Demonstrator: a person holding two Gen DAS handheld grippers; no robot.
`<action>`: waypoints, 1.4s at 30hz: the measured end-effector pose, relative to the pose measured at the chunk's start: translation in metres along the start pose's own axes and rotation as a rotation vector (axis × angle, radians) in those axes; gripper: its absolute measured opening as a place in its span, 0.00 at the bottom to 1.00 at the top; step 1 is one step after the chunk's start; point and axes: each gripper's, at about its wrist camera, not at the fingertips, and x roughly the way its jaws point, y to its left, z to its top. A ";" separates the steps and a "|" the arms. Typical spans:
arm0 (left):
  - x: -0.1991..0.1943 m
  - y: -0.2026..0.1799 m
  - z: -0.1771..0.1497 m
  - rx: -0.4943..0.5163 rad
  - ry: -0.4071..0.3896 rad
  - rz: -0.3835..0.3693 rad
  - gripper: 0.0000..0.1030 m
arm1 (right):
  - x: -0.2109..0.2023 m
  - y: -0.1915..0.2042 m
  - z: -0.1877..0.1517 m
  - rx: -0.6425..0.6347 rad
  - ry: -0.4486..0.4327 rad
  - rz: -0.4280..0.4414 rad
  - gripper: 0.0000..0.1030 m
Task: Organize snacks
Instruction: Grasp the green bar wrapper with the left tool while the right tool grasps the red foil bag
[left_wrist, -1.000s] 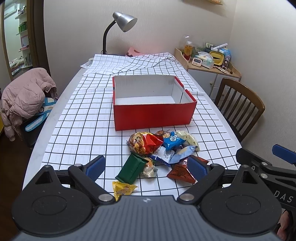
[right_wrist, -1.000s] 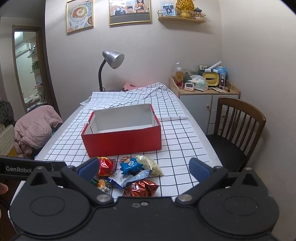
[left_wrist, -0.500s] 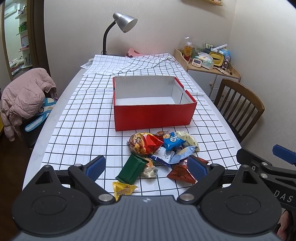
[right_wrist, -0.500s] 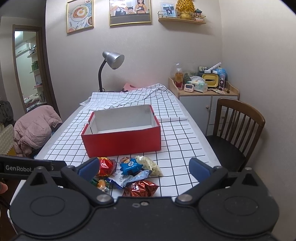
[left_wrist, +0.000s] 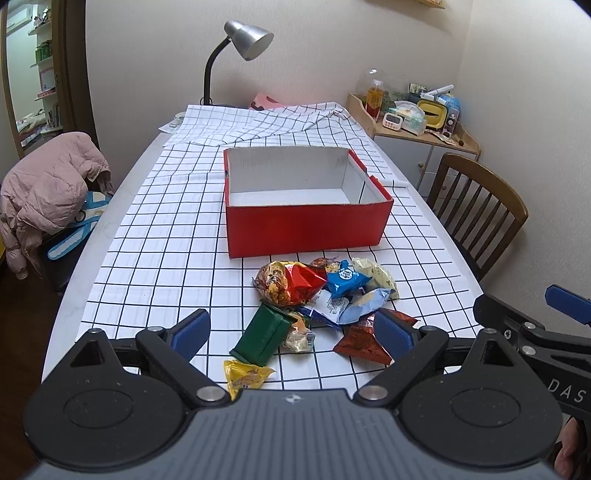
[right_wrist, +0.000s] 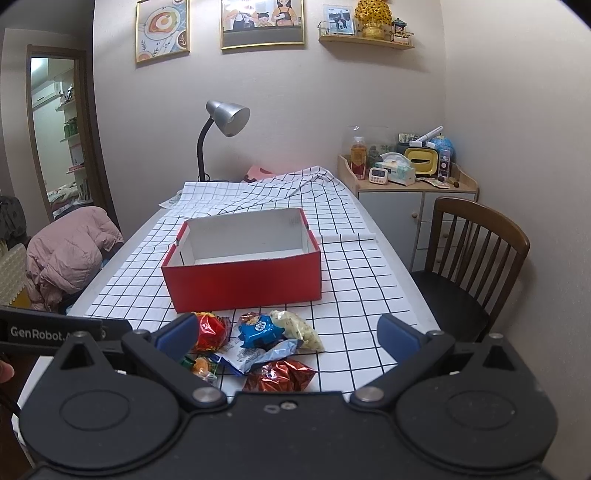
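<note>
Checked tablecloth (left_wrist: 155, 236), red box (left_wrist: 306, 225) and snack pile (left_wrist: 325, 295) unchanged; both grippers' jaws remain spread.

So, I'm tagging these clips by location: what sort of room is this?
Probably a home dining or living room: a table under a checked cloth, a wooden chair, framed pictures, and a cluttered side cabinet.
</note>
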 end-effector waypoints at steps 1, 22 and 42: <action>0.003 0.000 0.000 0.002 0.006 -0.001 0.93 | 0.001 -0.001 0.000 -0.001 0.000 -0.002 1.00; 0.097 0.037 -0.019 -0.001 0.173 -0.031 0.92 | 0.095 -0.034 -0.046 0.019 0.270 0.044 0.95; 0.197 0.063 -0.007 0.055 0.360 -0.241 0.80 | 0.203 -0.022 -0.061 0.190 0.532 0.129 0.86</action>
